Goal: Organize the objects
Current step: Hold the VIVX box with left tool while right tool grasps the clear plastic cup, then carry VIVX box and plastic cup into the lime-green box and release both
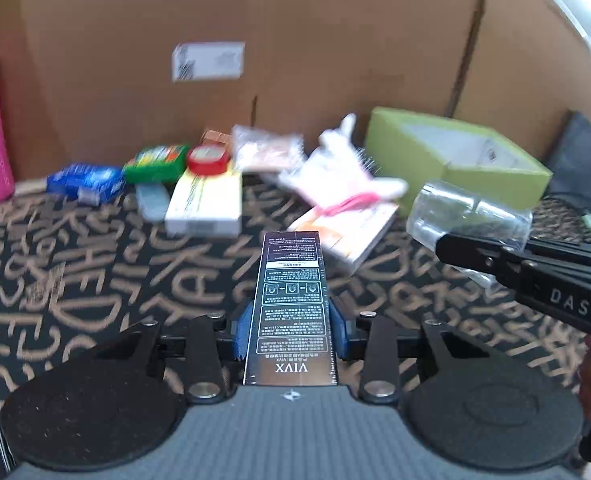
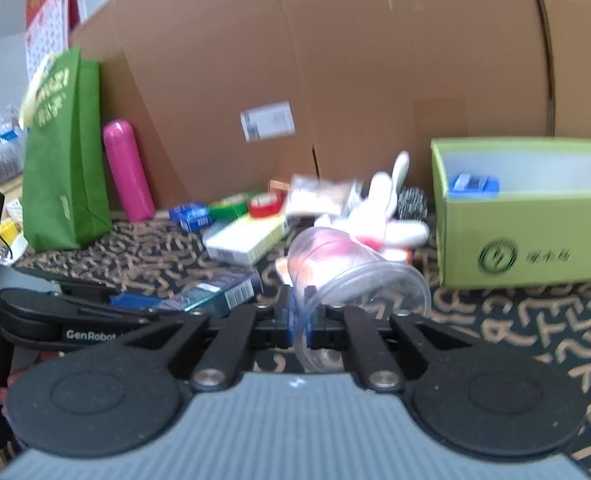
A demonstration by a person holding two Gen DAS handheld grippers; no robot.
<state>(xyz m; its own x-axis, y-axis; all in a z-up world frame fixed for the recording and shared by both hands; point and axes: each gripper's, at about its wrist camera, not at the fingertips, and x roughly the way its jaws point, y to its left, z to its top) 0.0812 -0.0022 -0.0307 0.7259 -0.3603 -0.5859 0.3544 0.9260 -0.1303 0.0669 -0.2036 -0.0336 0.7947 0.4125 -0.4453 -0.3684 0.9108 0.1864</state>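
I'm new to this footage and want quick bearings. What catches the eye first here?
Each claw holds something: the left claw is shut on a tall dark box, and the right claw pinches the rim of a clear plastic cup. Behind them, a clutter of small packages lies on the patterned cloth, with an open green box at the right.

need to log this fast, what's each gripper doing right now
left gripper: closed on the black VIVX box
right gripper: closed on the rim of the clear plastic cup
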